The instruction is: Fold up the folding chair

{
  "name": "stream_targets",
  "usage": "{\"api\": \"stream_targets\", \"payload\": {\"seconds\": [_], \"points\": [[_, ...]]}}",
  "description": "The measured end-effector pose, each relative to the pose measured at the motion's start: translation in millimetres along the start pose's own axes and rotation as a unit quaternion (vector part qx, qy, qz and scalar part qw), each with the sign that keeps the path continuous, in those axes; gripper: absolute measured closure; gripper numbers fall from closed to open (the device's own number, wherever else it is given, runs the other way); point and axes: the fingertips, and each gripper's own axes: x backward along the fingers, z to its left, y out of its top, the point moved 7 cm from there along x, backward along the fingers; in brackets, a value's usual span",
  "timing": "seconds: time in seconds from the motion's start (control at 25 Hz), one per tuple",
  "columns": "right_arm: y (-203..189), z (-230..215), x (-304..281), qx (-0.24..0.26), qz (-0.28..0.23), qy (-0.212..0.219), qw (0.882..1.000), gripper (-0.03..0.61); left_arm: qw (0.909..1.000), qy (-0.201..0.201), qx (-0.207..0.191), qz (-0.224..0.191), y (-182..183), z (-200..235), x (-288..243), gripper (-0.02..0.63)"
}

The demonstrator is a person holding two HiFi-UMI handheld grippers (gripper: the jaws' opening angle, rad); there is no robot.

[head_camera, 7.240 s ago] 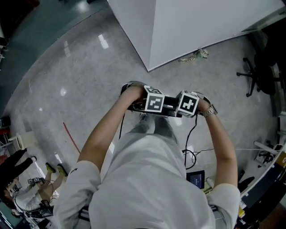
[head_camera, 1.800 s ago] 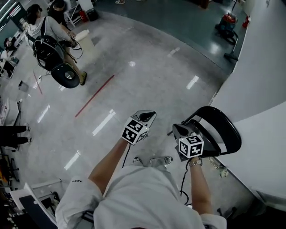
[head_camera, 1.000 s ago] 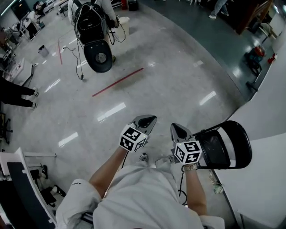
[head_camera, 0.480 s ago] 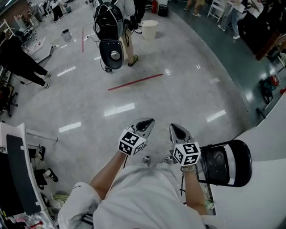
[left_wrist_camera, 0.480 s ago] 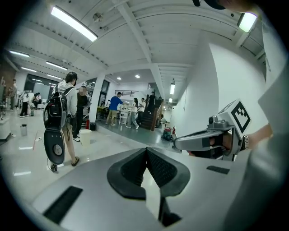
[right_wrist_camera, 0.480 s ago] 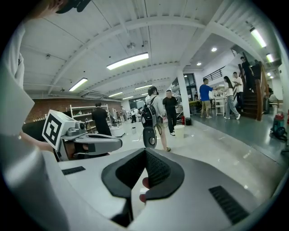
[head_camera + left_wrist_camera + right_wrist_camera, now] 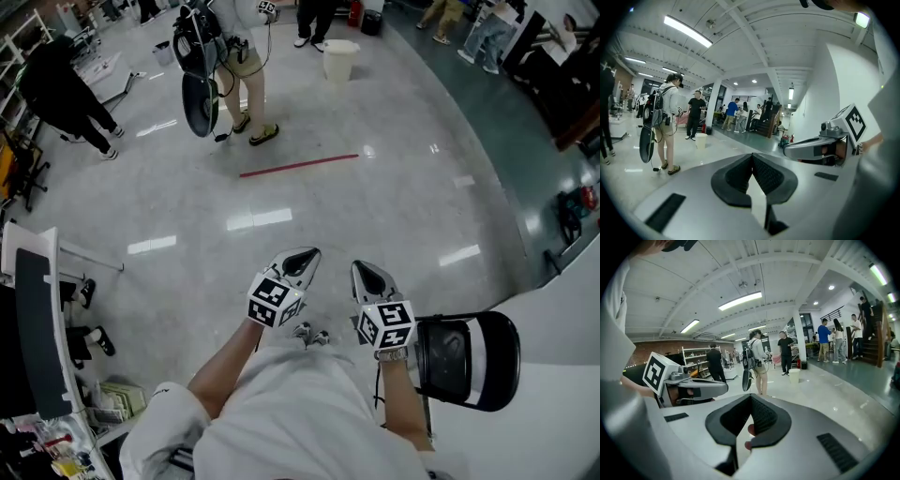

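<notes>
The black folding chair (image 7: 466, 361) stands with its seat down at the lower right of the head view, beside a white wall. My right gripper (image 7: 364, 270) is shut and empty, held in the air just left of the chair and apart from it. My left gripper (image 7: 305, 255) is also shut and empty, side by side with the right one over the bare floor. In the left gripper view the pads (image 7: 761, 173) meet with nothing between them, and the right gripper (image 7: 820, 145) shows to the right. The right gripper view shows its pads (image 7: 759, 416) closed and the left gripper (image 7: 691, 387) to the left. The chair is in neither gripper view.
A white wall (image 7: 562, 375) rises behind the chair. A red tape line (image 7: 298, 165) crosses the glossy floor ahead. Further off are a person with a black backpack (image 7: 200, 56), a white bucket (image 7: 339, 58) and other people. Furniture and clutter (image 7: 37, 328) sit at the left.
The head view has swung, so the chair has slid toward the lower right and the people have shifted left. Both grippers stay shut, side by side in front of the body.
</notes>
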Motion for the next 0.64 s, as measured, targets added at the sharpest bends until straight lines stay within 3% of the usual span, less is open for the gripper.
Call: {"api": "stream_targets", "payload": {"seconds": [0.64], "points": [[-21,-54,34,-0.034,0.004,-0.021,0.999,0.574,0.9992,-0.006,-0.024,0.032,-10,-53,-37,0.603]]}}
